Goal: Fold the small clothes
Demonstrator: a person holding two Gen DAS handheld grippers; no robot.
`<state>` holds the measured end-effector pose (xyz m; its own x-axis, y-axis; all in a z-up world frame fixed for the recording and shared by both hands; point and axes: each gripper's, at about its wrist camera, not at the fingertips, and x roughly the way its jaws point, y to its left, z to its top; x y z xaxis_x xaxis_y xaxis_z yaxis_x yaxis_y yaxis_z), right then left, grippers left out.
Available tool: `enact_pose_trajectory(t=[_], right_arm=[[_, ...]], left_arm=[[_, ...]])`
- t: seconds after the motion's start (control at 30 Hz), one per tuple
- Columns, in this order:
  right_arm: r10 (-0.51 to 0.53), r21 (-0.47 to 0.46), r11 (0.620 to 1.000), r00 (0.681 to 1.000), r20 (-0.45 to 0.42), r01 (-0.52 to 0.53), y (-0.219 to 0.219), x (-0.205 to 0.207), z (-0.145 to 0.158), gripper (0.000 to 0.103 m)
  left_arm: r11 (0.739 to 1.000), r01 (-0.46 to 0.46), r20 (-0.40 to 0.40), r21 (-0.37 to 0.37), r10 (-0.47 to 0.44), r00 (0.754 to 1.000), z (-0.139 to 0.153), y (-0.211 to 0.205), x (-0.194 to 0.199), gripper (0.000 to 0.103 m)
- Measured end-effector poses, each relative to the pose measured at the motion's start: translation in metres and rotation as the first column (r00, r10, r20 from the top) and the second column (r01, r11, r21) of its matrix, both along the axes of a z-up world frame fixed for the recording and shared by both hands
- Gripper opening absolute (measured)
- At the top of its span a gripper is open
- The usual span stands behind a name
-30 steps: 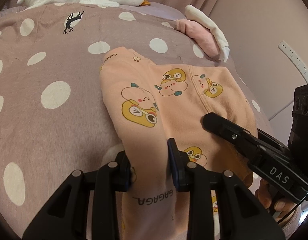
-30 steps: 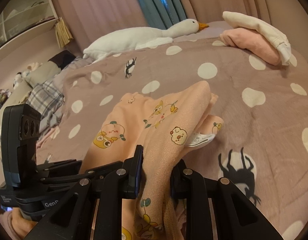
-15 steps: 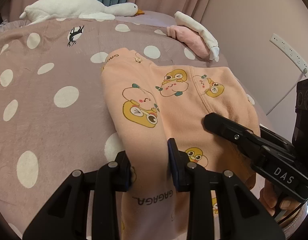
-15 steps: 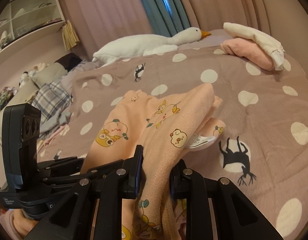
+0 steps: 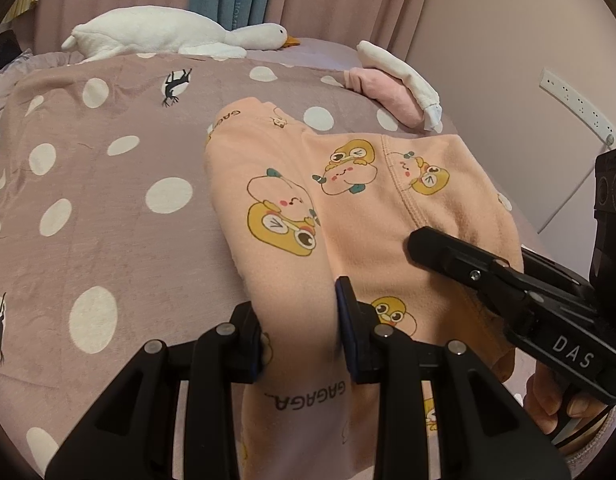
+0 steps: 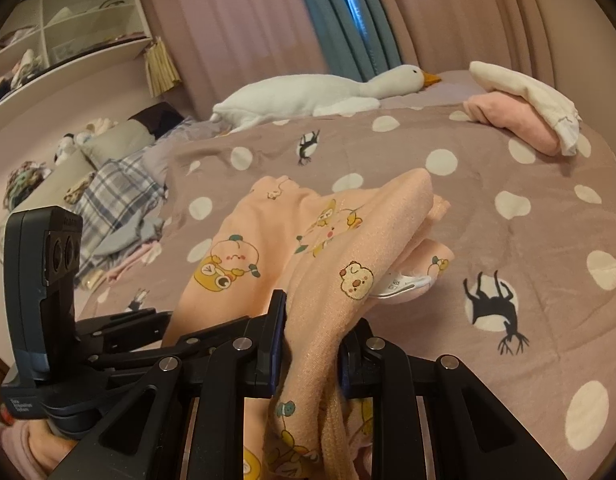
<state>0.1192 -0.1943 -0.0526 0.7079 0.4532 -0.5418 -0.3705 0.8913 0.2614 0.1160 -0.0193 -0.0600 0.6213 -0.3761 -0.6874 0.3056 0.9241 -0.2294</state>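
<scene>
A peach garment [image 5: 348, 200] printed with yellow cartoon animals lies on the polka-dot bedspread [image 5: 107, 208], its near end lifted. My left gripper [image 5: 299, 332] is shut on the garment's left near edge, by the "GAGAGA" print. My right gripper [image 6: 312, 344] is shut on the right near edge of the garment [image 6: 328, 248], which drapes up between the jaws. The right gripper also shows in the left wrist view [image 5: 508, 288], and the left one in the right wrist view [image 6: 119, 344]. A white label [image 6: 400, 282] sticks out of a fold.
A white plush goose [image 5: 167, 36] lies at the far end of the bed. A folded pink and white pile [image 5: 396, 80] sits at the far right. A plaid cloth and other laundry [image 6: 107, 200] lie left of the bed. A wall with a socket strip [image 5: 576, 100] is on the right.
Both grippers have risen and pulled back with the garment's near end; more of the bed and curtains shows. Both grips are unchanged.
</scene>
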Motion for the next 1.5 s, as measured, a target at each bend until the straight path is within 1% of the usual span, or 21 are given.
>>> enact_pose_trajectory(t=[0.3, 0.5, 1.07, 1.5], right_arm=[[0.035, -0.004, 0.999, 0.999, 0.017, -0.035, 0.018, -0.002, 0.005, 0.023], [0.057, -0.007, 0.998, 0.998, 0.020, -0.057, 0.029, 0.003, 0.007, 0.024], [0.094, -0.013, 0.995, 0.996, -0.003, -0.094, 0.046, 0.026, -0.001, 0.024], [0.105, -0.020, 0.994, 0.994, -0.025, -0.105, 0.055, 0.044, -0.008, 0.024]], left_arm=[[0.999, -0.037, 0.027, 0.010, 0.037, 0.999, 0.006, 0.016, -0.007, 0.030], [0.998, -0.058, 0.025, 0.006, 0.058, 0.998, 0.007, 0.025, -0.004, 0.030], [0.995, -0.102, 0.000, 0.017, 0.102, 0.995, -0.003, 0.044, 0.022, 0.030], [0.993, -0.119, -0.017, 0.025, 0.119, 0.993, -0.013, 0.049, 0.043, 0.030]])
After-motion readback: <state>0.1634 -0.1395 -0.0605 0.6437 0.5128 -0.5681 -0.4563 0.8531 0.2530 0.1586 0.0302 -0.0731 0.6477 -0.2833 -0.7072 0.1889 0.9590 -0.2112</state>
